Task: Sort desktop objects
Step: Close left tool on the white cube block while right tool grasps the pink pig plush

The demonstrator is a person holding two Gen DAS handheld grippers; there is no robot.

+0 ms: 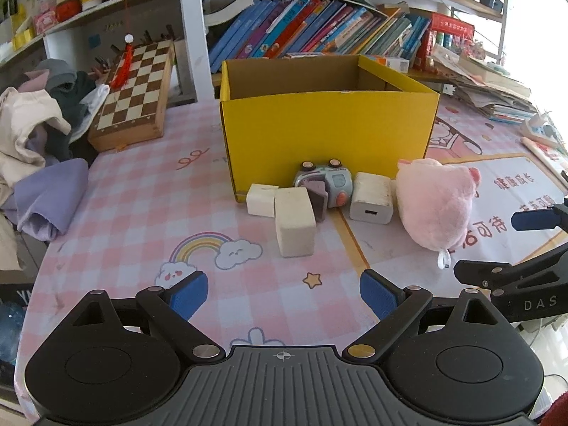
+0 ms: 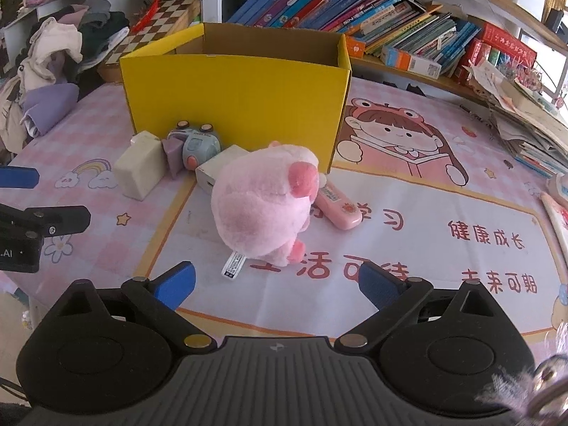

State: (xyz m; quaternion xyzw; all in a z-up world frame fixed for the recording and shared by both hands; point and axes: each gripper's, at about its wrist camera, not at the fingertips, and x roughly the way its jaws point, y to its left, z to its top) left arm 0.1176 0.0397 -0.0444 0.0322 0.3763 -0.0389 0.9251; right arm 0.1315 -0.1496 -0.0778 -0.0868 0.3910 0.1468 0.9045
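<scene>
Left wrist view: left gripper spread wide, blue pads empty, over a desk mat w/ pink checks, rainbow and cloud print. Straight ahead a yellow cardboard box, top open. Along its front wall, L to R: small white block, taller white block, grey toy gadget w/ orange button, white charger, pink plush pig lying on its side. Right gripper's arm pokes in at the right edge. Room is cluttered: chessboard leaning at left w/ red tassel on it, clothes pile beside it, slanted row of books on the shelf behind the box, paper stack at far right.

Right wrist view: right gripper also spread, nothing between pads, plush pig just ahead of it (white tag toward camera). Pink flat case lies partly under the pig's far side. Box behind, blocks and gadget at its left front. Mat here shows a cartoon girl in frog hat + red Chinese characters. Bright window light at right.
</scene>
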